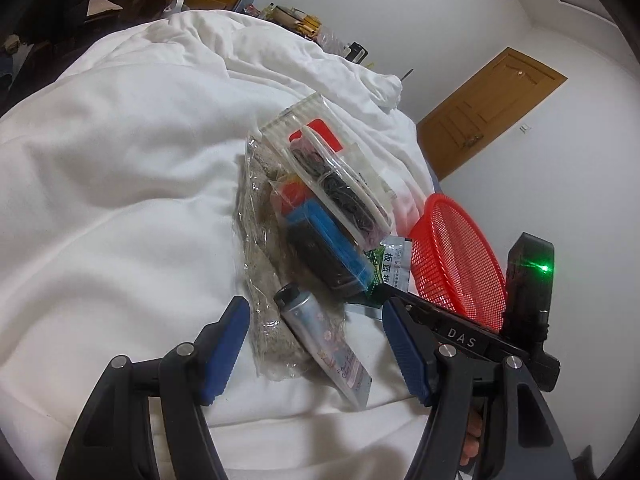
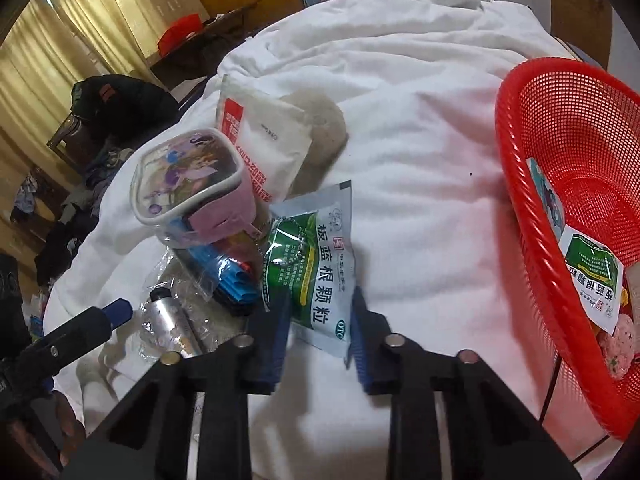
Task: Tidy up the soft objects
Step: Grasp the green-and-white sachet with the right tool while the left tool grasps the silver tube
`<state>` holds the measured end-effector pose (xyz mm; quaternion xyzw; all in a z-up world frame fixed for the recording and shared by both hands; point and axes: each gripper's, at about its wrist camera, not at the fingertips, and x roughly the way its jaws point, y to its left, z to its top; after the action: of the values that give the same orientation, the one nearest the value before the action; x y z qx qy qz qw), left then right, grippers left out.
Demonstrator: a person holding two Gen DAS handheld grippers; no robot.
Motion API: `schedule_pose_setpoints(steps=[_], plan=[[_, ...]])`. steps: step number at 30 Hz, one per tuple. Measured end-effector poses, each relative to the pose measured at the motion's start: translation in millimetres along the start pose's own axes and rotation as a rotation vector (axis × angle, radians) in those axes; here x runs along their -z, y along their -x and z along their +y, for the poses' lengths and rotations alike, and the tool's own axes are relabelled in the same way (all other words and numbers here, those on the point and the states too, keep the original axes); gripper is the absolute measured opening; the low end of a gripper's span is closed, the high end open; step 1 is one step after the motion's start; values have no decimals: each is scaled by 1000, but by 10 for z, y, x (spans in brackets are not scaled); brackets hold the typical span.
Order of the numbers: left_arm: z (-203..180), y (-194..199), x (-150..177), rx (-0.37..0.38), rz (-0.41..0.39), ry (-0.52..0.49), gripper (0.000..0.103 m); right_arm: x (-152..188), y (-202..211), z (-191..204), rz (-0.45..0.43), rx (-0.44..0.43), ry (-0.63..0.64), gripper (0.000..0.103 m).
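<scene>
A green and white sachet (image 2: 316, 276) lies on the white duvet (image 2: 420, 140), and my right gripper (image 2: 320, 300) is shut on its near end, one blue pad on each side edge. The same sachet (image 1: 390, 262) shows beside the red mesh basket (image 1: 456, 260), with my right gripper (image 1: 386, 294) reaching in from the right. My left gripper (image 1: 316, 308) stands open over a silver tube (image 1: 316, 336), its pads apart from it. The tube rests on a bagged grey cloth (image 1: 260, 280). Behind it lie a blue and black item (image 1: 320, 248) and a clear pouch (image 1: 340, 184) of hair ties.
The red basket (image 2: 516, 184) stands tilted at the right and holds another sachet (image 2: 592, 280), a printed card and a pink item. A pink-sided pouch (image 2: 192, 184) and a white packet (image 2: 264, 148) top the pile. Clutter lies beyond the bed; a wooden door (image 1: 492, 108) is behind.
</scene>
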<state>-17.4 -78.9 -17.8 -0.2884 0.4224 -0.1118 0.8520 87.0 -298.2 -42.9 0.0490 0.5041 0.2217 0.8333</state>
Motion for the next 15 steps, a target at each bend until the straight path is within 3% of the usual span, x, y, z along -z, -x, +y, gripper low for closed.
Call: schedule_pose_setpoints(steps=[5, 9, 15], plan=[[-27, -44, 14, 2, 22, -15, 72, 25, 174, -80, -50, -22, -34, 2], [-95, -81, 25, -6, 50, -52, 72, 48, 349, -92, -99, 0, -38, 1], [-309, -133, 75, 2, 94, -148, 72, 80, 637, -21, -199, 140, -5, 1]])
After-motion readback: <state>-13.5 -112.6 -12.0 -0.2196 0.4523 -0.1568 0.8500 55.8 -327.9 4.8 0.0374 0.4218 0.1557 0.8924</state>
